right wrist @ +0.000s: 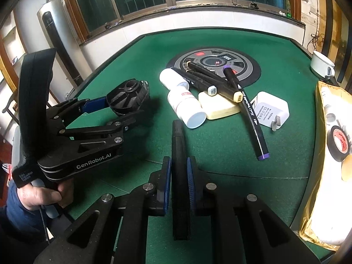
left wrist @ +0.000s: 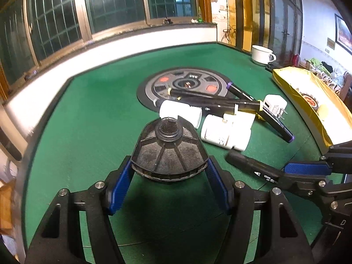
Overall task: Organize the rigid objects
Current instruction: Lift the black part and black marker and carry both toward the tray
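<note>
The left gripper (left wrist: 169, 169) has its fingers clamped on a round black filter (left wrist: 168, 151), lifted off the green surface (left wrist: 99, 121). The right gripper (right wrist: 178, 176) squeezes a black marker (right wrist: 179, 154). Both look ready for the yellow bag (right wrist: 316, 198), probably where things get sorted.

We face a green felt table (left wrist: 92, 114) with a round control panel (right wrist: 216, 62) sunk in its middle. Behind it runs a white wall (right wrist: 198, 25) under wood-framed windows (left wrist: 114, 2), dark behind metal grilles. A tall standing air conditioner (right wrist: 57, 44) fills the left corner, and a framed picture (left wrist: 343, 33) hangs at right.
</note>
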